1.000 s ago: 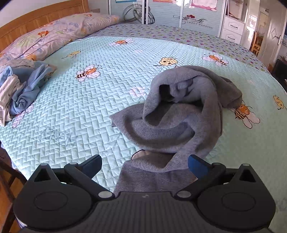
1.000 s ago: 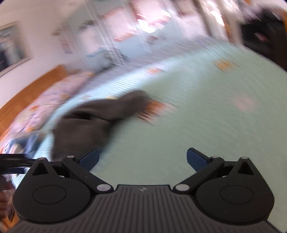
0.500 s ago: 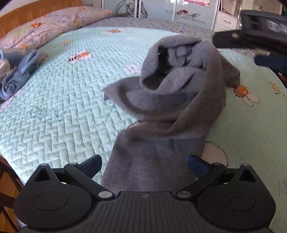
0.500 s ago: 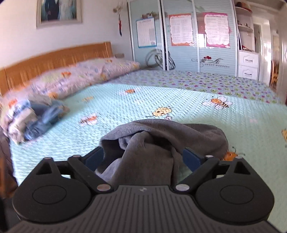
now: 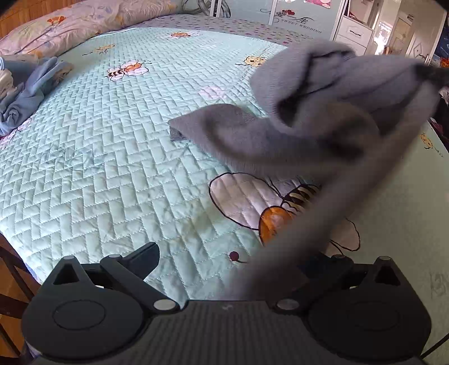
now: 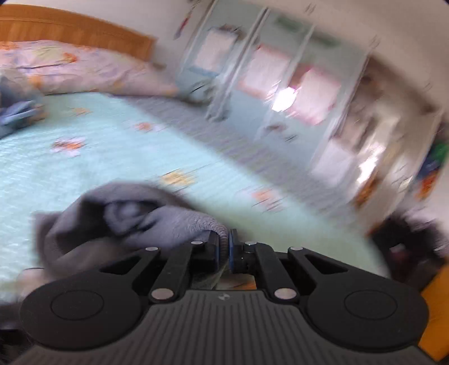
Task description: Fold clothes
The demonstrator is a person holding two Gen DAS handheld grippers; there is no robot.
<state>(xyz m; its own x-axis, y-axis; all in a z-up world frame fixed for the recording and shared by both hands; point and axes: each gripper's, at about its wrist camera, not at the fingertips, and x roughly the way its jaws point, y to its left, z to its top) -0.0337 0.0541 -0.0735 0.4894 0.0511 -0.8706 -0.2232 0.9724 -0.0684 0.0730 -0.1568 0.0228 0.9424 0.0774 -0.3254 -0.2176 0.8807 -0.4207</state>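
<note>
Quilted bed (image 5: 118,168), grey garment (image 5: 322,112) bunched, partly lifted. Right hand-held gripper (image 6: 223,247) clamped on its edge; left hand-held gripper (image 5: 224,269) spread wide. Likely spreading out; next, laying flat.

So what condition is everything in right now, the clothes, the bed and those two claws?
Grey sweater: bunched, unfolded, lifted partly off the bed, one end trailing across the left claw.
Right claw: shut on a fold of the sweater.
Left claw: open, gripping nothing.
Blue garment: crumpled, unfolded, by the pillow.
Quilted bedspread: spread flat.
Pillow: lying at the headboard.
</note>
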